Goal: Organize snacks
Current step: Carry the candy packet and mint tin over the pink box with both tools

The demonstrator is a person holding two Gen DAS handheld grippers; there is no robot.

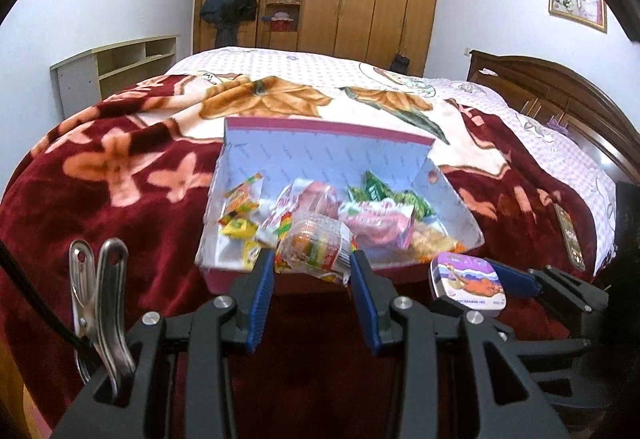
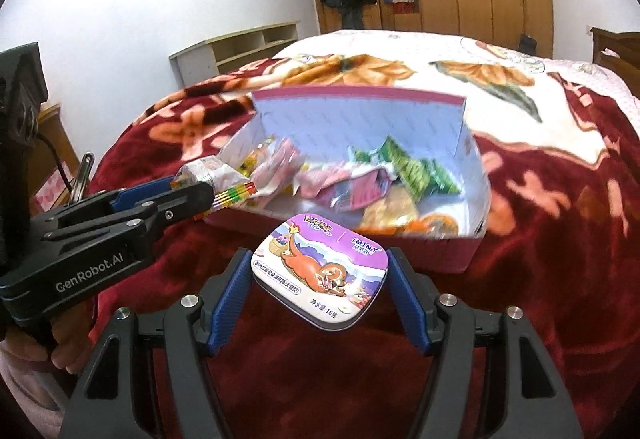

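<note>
Both loads hang just short of the box (image 2: 460,239) on the bed (image 2: 560,279): left tongs (image 1: 312,263) pinch a clear snack packet (image 1: 316,251), right tongs (image 2: 320,279) clamp a mint tin (image 2: 320,279), and next, I judge, each needs carrying over the rim and releasing.

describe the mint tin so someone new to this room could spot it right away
On the bed's red flowered blanket sits an open box of snack packets. Just in front of it, the right gripper holds the mint tin between its blue pads. It's the only hard, flat, rounded tin, purple-lidded with an orange cartoon creature; everything else is crinkly wrappers.
</note>
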